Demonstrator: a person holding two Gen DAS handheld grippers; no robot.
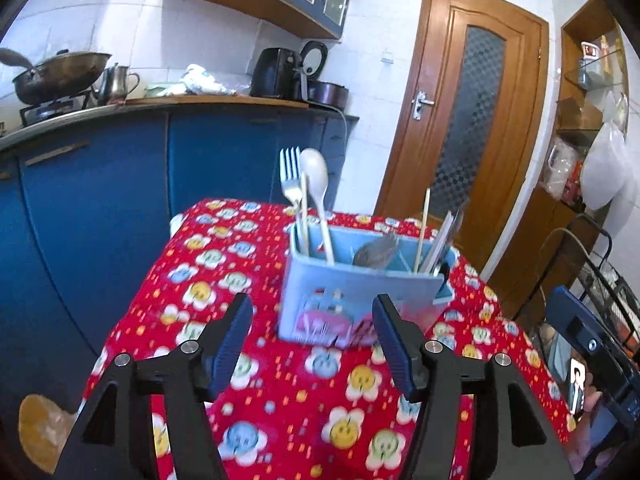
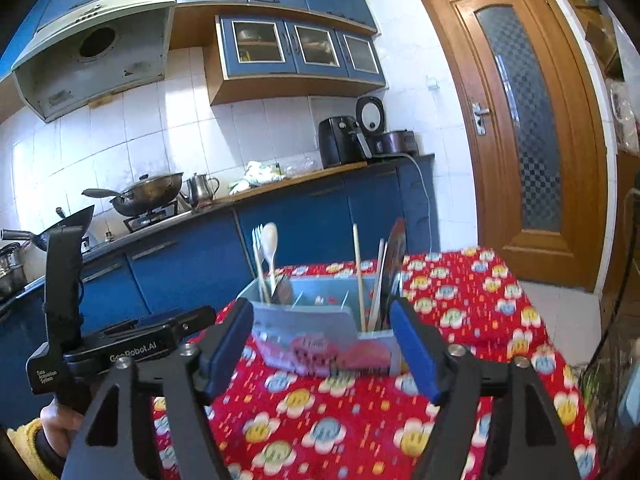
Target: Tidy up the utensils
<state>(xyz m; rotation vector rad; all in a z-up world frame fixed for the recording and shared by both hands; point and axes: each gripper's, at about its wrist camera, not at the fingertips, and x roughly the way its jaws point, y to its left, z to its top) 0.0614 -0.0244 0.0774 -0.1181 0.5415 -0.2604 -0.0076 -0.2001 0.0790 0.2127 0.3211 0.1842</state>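
Both your left tongs point(image 1: 312, 344) and right tongs point(image 2: 322, 346) stood spread, empty, before the pale blue plastic utensil caddy point(image 1: 352, 296) near the counter's far edge. It looked light and tippy; its thin steel fork point(image 1: 291, 176) seemed slippery, best pinched mid-handle.

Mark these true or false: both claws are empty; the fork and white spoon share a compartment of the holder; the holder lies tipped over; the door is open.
1. Both claws, left claw and right claw, are empty: true.
2. The fork and white spoon share a compartment of the holder: true.
3. The holder lies tipped over: false, it stands upright on the tablecloth.
4. The door is open: false, it is closed.
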